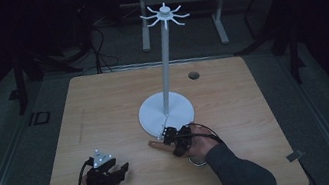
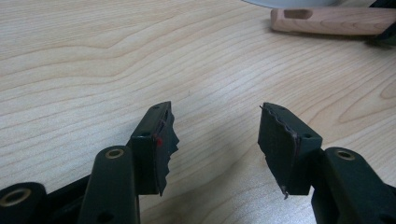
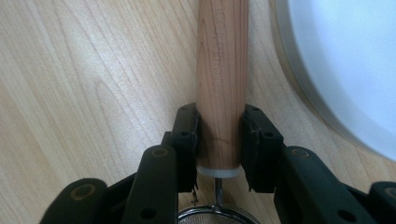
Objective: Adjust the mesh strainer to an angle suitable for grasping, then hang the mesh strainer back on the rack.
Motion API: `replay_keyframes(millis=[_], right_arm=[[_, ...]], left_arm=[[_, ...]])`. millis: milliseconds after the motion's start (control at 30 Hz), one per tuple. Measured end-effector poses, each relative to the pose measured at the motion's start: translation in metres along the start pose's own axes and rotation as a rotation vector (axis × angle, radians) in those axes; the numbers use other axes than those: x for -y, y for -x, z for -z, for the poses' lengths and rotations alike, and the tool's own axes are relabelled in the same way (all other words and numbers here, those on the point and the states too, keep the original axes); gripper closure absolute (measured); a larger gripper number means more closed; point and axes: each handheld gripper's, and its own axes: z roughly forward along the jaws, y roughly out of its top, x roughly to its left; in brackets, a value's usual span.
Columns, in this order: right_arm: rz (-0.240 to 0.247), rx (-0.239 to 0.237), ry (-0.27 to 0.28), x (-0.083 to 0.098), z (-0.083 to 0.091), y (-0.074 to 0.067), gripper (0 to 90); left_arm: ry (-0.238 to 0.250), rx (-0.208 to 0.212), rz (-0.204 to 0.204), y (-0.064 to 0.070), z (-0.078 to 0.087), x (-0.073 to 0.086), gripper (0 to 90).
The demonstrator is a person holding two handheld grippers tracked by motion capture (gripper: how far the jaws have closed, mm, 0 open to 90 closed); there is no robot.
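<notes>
The right tool (image 3: 219, 135) pinches a smooth, rounded wooden handle (image 3: 222, 79) between its black ribbed pads, at the lower middle of the right gripper view. The handle is pale reddish wood with fine grain and faint lettering pressed along its length. It ends in a white collar, from which a thin metal stem runs down to a curved rim of shiny wire mesh (image 3: 217, 215) at the bottom edge. In the high view the handle (image 1: 157, 144) lies flat on the desk (image 1: 104, 107) just below centre, its free end pointing left, close beside the round white base of a stand (image 1: 165, 111). That stand has a slim white pole topped with a ring of short curved hooks. The desk is light wood-grain laminate with rounded corners. The left tool (image 2: 215, 140) sits at the lower left of the high view with its jaws spread wide over bare desk; its pads are dark and saw-toothed.
</notes>
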Motion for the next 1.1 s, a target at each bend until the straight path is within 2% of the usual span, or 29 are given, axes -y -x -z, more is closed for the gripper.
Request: replay_keyframes(millis=[133, 200, 300, 600, 800, 833, 1100], right_arm=[[0.002, 0.006, 0.027, 0.002, 0.003, 0.0, 68.9], [-0.006, 0.012, 0.063, 0.003, 0.007, 0.0, 68.9], [-0.009, 0.019, 0.086, 0.005, 0.01, -0.002, 68.9], [-0.027, 0.025, 0.123, 0.009, 0.013, -0.001, 68.9], [-0.04, 0.039, 0.176, 0.016, 0.019, 0.0, 68.9], [-0.057, 0.047, 0.215, 0.019, 0.022, 0.001, 68.9], [-0.113, 0.083, 0.324, 0.027, 0.028, 0.002, 68.9]], left_arm=[[0.003, 0.002, -0.002, 0.0, 0.0, 0.0, 45.6], [0.002, 0.003, -0.002, 0.001, 0.0, 0.0, 45.6], [0.004, 0.001, 0.0, 0.0, 0.0, 0.0, 45.6], [0.003, 0.003, -0.001, 0.001, -0.001, -0.001, 45.7], [0.003, 0.003, -0.003, 0.001, -0.001, -0.001, 45.8], [0.001, 0.003, 0.0, 0.001, -0.001, -0.001, 45.7], [0.006, 0.001, 0.004, 0.0, -0.001, -0.001, 45.7]])
